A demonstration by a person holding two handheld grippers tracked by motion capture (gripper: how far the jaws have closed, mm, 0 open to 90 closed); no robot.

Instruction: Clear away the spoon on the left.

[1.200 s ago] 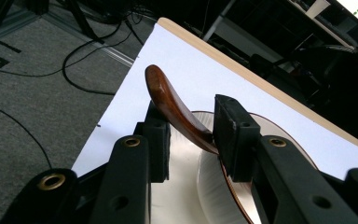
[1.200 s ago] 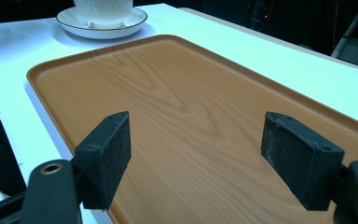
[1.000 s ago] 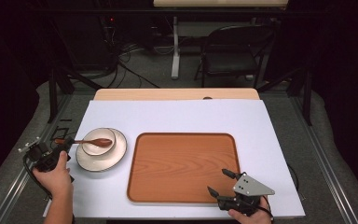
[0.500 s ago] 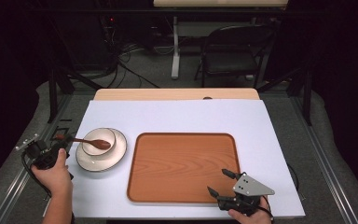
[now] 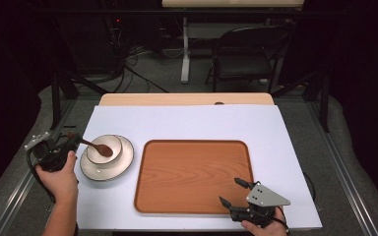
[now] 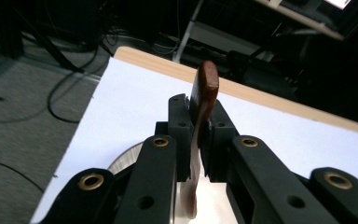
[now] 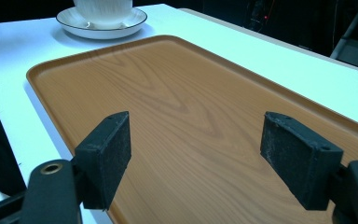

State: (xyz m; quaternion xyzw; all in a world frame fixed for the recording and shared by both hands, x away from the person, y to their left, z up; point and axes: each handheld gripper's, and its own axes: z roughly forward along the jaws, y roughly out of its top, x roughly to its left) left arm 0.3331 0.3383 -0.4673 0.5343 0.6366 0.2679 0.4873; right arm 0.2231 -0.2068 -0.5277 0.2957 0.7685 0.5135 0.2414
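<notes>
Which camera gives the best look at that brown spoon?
The high view: it shows the whole spoon, its head in the bowl and its handle reaching to the left gripper. The left gripper view shows just the handle, edge-on, clamped between the jaws.

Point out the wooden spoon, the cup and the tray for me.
wooden spoon (image 6: 204, 88): left gripper view, handle end above the pads.
cup (image 5: 102, 149): high view, white rim, on the saucer.
tray (image 7: 177, 107): right gripper view, bare wooden floor.

no readable text, labels, signs
</notes>
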